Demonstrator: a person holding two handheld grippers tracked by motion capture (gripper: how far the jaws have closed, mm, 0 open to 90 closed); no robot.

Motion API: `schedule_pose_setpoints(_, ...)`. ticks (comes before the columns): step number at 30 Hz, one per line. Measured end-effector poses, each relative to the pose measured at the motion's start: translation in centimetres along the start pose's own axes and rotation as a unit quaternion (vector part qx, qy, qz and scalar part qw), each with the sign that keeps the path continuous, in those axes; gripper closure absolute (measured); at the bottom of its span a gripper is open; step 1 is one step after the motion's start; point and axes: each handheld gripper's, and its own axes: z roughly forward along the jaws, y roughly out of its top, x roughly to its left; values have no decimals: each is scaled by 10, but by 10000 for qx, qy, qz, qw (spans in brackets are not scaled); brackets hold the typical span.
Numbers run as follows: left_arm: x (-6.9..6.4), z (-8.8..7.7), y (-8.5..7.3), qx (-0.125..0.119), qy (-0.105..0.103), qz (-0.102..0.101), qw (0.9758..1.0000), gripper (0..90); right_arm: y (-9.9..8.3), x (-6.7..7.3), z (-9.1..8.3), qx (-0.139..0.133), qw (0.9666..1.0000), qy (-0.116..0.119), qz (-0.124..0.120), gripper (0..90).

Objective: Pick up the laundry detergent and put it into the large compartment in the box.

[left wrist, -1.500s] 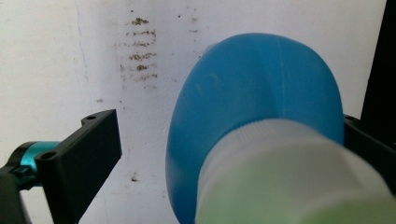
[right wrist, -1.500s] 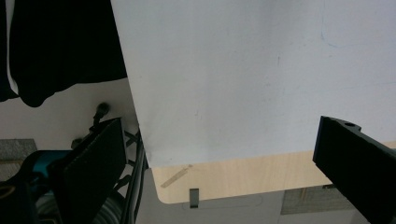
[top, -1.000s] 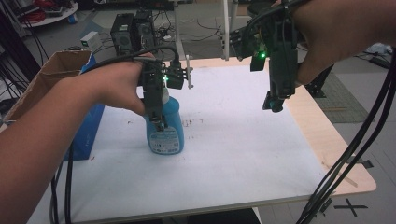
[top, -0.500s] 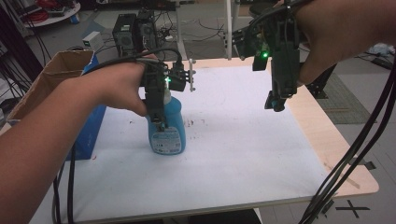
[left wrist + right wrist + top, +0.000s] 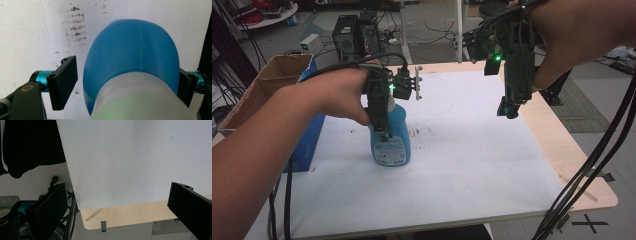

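- the blue bottle (image 5: 389, 137) stood upright on the white table top (image 5: 472, 165), left of its middle, with a label on its lower front and a few dark specks on the white surface just to its right.
- the left gripper (image 5: 381, 131) came down over the bottle from above; in the left gripper view its jaws stood either side of the bottle's blue shoulder (image 5: 132, 55), the right jaw against the bottle and the left jaw with a gap of table showing beside it, so the claw was spread and not clamping.
- the bottle's pale neck sat nearest that camera, blurred.
- the right gripper (image 5: 510, 107) hung in the air well right of the bottle, above the table's right side, a green light on its body.
- in the right gripper view its jaws were wide apart with nothing between them, over the table's wooden edge (image 5: 130, 213).
- a cardboard box (image 5: 259, 87) sat left of the bottle, beyond the table's left edge.
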Motion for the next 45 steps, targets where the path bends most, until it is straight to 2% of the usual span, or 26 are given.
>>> schedule_pose_setpoints(22,0,0,0,-4,25,3,10000,267,-1,-1,3,26,10000,32,55,20)
schedule_pose_setpoints(29,0,0,0,2,-28,-5,10000,314,-1,-3,4,-12,10000,31,34,20)
schedule_pose_setpoints(31,0,1,1,-7,-142,-6,9999,336,-1,-3,5,-10,10000,45,50,20)
schedule_pose_setpoints(32,0,1,1,-8,-189,9,9998,380,-1,-3,5,-1,10000,39,74,20)
schedule_pose_setpoints(40,-1,1,1,10,-190,-1,9998,384,-2,-4,6,11,10000,53,75,20)
schedule_pose_setpoints(45,-1,0,0,128,-227,-28,9997,386,-1,-3,7,17,9999,66,87,20)
